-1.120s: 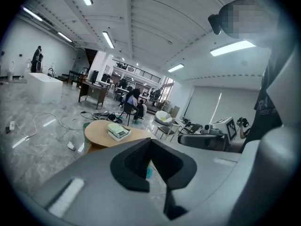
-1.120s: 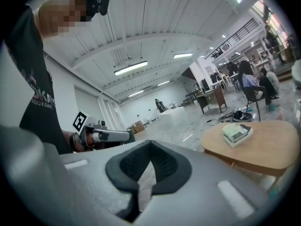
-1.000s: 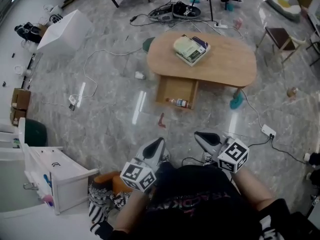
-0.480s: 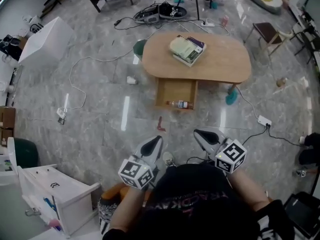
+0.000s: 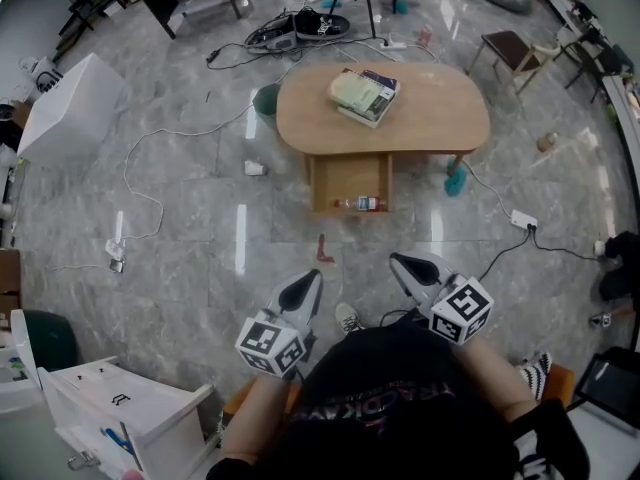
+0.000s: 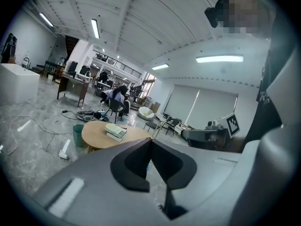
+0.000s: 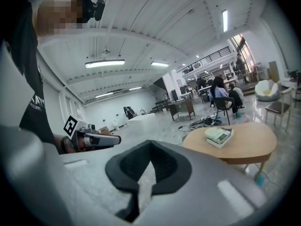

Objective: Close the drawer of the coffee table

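Floor: glossy grey marble-look tile. Coffee table surface, drawer: matt light wood. Left gripper, right gripper: smooth matt grey plastic.

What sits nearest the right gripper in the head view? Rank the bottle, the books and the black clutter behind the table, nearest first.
From the right gripper:
1. The bottle, in the open drawer, just ahead.
2. The books, on top of the coffee table, further ahead.
3. The black clutter, on the floor beyond the table, ahead and left.
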`<state>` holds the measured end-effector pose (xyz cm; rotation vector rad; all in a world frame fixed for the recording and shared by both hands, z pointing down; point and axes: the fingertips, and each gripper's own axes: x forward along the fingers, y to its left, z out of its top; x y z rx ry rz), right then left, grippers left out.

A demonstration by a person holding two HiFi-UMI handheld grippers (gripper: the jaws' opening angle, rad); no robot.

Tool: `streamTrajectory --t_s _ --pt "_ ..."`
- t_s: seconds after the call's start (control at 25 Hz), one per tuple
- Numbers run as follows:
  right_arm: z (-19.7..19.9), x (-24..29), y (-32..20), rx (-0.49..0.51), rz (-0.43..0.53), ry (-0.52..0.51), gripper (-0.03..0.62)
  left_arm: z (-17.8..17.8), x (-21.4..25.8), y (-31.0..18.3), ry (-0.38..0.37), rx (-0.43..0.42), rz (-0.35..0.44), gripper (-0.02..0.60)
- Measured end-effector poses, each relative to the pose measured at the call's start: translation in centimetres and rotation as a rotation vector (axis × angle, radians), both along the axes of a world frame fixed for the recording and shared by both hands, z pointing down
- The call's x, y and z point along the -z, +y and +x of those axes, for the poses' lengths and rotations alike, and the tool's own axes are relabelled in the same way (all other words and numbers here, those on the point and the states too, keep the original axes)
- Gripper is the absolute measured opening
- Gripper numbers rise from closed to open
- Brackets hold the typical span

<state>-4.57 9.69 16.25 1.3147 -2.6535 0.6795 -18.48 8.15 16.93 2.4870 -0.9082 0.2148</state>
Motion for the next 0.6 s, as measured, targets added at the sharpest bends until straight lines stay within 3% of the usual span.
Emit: streamTrajectory --t_s 0.36,0.6 --pt "-1.0 -0.7 1.8 -0.109 0.009 0.060 -0.002 -3.3 -1.6 -0.1 -0.006 -0.039 -0.011 0.002" --pt "0.7 -2.2 1.2 -0.175 -0.009 0.066 -0.002 -3.2 -3.3 -1.4 -0.044 -0.056 -0.008 0.003"
